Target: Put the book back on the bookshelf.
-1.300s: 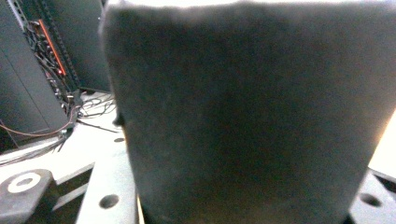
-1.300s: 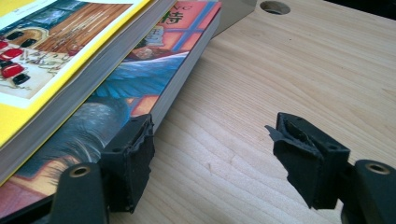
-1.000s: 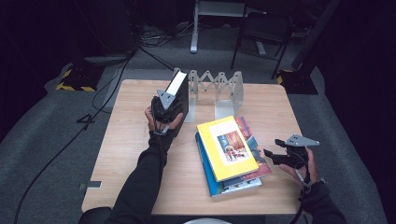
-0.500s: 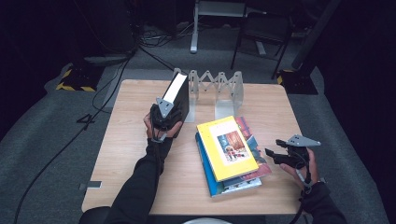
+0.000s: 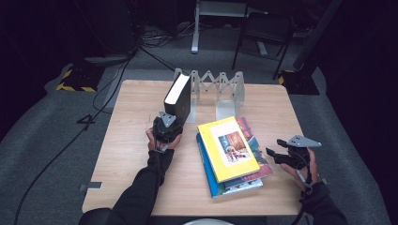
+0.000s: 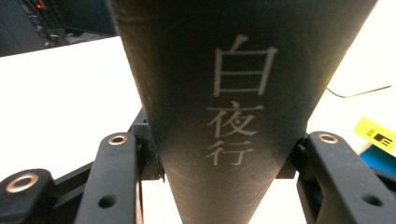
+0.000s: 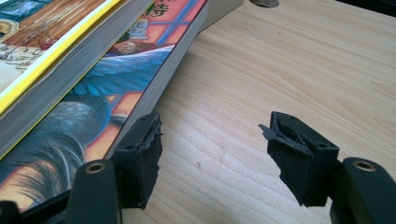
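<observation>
Left gripper (image 5: 167, 127) clamped on upright black book (image 5: 179, 96) at frame centre-left, jaws just closing; right gripper (image 5: 277, 155) parted, empty, lower right.

A black book (image 6: 233, 102) rose from between the two black jaws of the left claw (image 6: 219, 186), its dark spine facing the camera with three pale characters printed one below another. One jaw stood at each side of the spine, pressed against its covers; they had just been closing on it. Behind the book lay the pale bench (image 6: 60, 93). Right of the book, a yellow label (image 6: 376, 134) sat above something blue (image 6: 380, 161).
</observation>
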A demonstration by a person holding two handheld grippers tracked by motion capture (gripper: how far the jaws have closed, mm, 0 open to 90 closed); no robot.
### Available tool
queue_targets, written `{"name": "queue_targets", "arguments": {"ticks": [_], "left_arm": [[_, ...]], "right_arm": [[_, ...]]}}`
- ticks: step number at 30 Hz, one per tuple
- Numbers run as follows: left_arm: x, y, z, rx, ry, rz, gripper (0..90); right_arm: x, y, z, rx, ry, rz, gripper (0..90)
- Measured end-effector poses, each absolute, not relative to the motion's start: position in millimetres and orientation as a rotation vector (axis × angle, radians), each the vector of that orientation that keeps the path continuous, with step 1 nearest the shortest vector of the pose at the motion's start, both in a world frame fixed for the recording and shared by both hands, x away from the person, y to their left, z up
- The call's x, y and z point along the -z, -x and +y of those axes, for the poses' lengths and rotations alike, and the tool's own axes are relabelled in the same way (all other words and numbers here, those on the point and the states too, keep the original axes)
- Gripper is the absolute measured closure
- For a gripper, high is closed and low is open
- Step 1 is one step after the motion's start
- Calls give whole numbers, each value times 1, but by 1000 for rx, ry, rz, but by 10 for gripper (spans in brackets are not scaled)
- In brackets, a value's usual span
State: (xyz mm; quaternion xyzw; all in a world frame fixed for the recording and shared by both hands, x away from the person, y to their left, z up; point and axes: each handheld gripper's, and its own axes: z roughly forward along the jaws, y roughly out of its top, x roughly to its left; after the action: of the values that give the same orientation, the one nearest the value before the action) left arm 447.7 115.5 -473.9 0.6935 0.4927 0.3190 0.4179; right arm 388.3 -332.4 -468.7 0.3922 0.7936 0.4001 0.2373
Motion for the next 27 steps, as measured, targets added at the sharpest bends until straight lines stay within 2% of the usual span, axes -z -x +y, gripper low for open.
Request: {"name": "queue_targets", "arguments": {"ticks": [13, 27], "left_arm": [[473, -466, 100, -811, -1618, 1368, 515], [472, -480, 88, -841, -1560, 1457, 513]], "right_arm": [[471, -390, -329, -1081, -1069, 2193, 333], [473, -391, -327, -1060, -1058, 2203, 328]]}}
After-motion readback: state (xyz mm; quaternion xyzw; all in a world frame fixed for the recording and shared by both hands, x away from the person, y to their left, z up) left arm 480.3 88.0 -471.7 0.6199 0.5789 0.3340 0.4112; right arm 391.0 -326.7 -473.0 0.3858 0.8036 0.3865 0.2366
